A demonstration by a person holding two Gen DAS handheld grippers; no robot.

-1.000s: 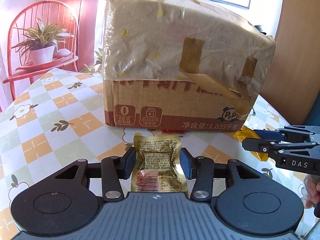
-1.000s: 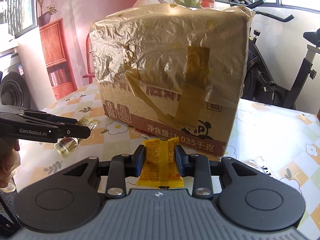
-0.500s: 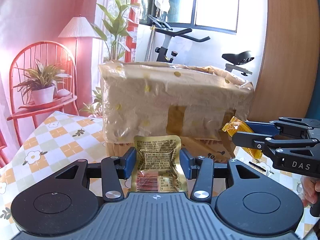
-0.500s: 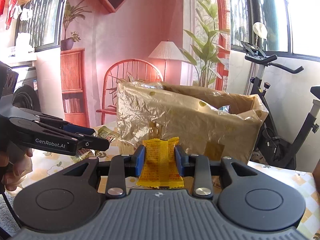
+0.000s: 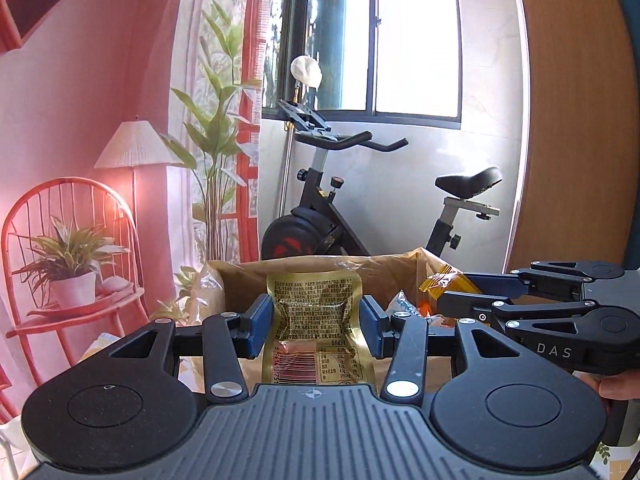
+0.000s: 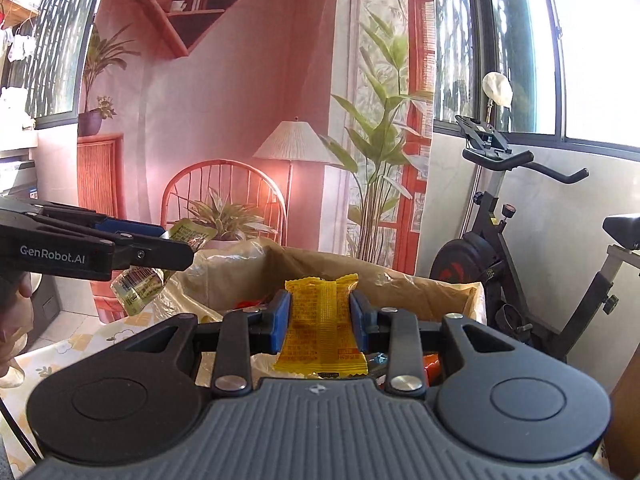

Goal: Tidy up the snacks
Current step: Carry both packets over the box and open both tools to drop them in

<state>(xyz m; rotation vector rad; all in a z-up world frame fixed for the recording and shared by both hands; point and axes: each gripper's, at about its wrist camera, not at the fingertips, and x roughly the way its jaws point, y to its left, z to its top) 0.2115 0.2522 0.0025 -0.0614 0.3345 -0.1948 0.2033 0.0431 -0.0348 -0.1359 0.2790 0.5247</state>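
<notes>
Pink-walled room with a red wire chair, a floor lamp, tall potted plants and an exercise bike (image 5: 360,216) under the window; patterned surface (image 6: 80,344) glimpsed only at about 8 o'clock in the right wrist view. Going left to right: at 9 o'clock there, left gripper (image 6: 188,252) closed on a gold snack packet (image 6: 148,276), held up in the air beside the near left corner of the box rather than over its opening. At centre, the open cardboard box (image 5: 320,268), lined with brownish wrap, mouth facing up; inside, a few wrappers already lying loose, with bits of red, orange and blue showing, count impossible to tell. From the left wrist view, same gold snack packet (image 5: 316,328) pinched by both blue pads across its middle, crumpled inward. Further right, at about 3 o'clock in that view, right gripper (image 5: 444,292) clamped on a yellow snack packet (image 5: 444,282), its tip poking over the box rim; in its own camera, yellow snack packet (image 6: 322,332) gripped upright, box opening just beyond. Judged stage: some snacks apparently boxed, two more lifted and carried to the box, neither released. Left to do: centre each over the opening, let go, then fetch whatever remains on the surface, hidden here.
</notes>
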